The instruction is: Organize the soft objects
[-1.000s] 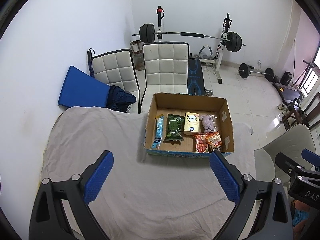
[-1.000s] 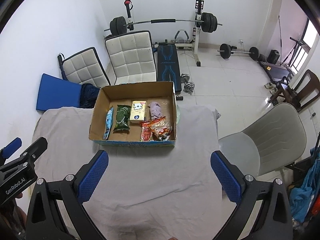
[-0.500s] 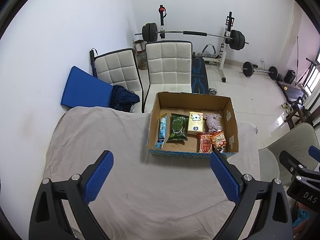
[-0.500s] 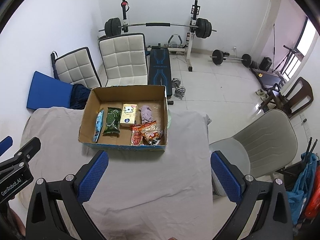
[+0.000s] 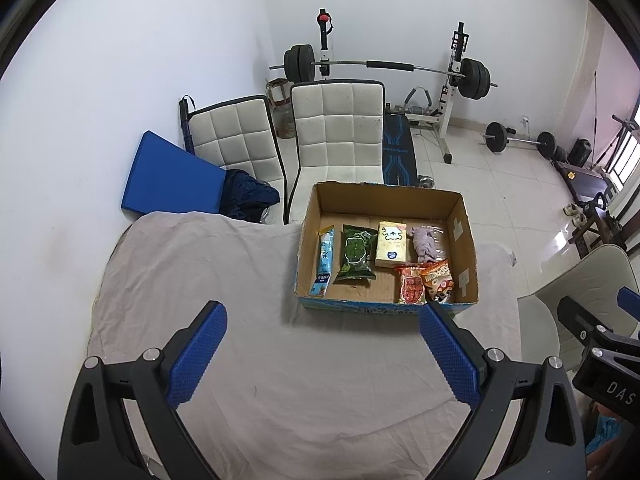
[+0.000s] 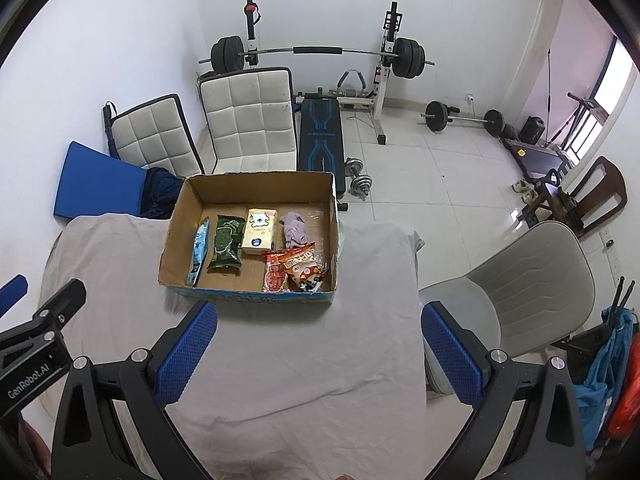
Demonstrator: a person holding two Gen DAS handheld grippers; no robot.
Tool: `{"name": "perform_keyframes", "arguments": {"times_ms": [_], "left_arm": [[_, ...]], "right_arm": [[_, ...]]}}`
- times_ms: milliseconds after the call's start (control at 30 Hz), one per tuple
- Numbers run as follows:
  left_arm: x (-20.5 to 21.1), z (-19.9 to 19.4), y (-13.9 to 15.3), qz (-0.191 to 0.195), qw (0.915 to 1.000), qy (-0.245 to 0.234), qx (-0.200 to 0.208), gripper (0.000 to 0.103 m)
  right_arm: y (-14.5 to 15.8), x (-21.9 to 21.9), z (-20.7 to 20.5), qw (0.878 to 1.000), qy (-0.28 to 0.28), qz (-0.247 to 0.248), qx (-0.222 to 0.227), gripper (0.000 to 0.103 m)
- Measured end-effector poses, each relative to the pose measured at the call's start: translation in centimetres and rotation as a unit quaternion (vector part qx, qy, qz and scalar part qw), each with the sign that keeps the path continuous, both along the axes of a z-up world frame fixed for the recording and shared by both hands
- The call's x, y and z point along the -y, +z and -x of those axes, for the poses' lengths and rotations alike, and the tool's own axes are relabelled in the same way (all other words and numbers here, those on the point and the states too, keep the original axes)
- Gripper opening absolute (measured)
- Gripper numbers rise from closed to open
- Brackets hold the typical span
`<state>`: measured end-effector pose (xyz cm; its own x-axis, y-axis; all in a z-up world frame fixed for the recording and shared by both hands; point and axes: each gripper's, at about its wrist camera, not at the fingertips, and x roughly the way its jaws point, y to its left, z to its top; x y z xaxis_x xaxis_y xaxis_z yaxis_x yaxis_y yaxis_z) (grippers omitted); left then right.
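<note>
Both jaws gape wide and empty: left gripper (image 5: 322, 354) and right gripper (image 6: 320, 352) hover above the grey-clothed table (image 6: 296, 380). All soft packets (image 6: 224, 244) lie inside the open brown cardboard box (image 6: 256, 184); sorting looks finished, since none lies outside

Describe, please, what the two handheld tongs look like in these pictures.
Both the left tongs and the right tongs share one build: black angular frames with silver bolt heads, each finger faced with a textured blue pad. White lettering marks their bodies: "GenRobot.AI" on the left, "DAS" on the right.
</note>
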<state>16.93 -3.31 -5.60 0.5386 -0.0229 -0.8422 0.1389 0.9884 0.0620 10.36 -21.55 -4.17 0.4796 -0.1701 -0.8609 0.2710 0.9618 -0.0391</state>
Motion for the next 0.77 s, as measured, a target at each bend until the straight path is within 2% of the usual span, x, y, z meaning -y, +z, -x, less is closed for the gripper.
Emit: {"name": "perform_keyframes", "arguments": {"times_ms": [767], "left_arm": [[-0.10,0.27,-0.17,0.002,1.0000,-0.003,-0.004,0.099]], "right_arm": [[0.58,-0.23,0.19,1.000,0.002,0.000,-0.005,0.103]]}}
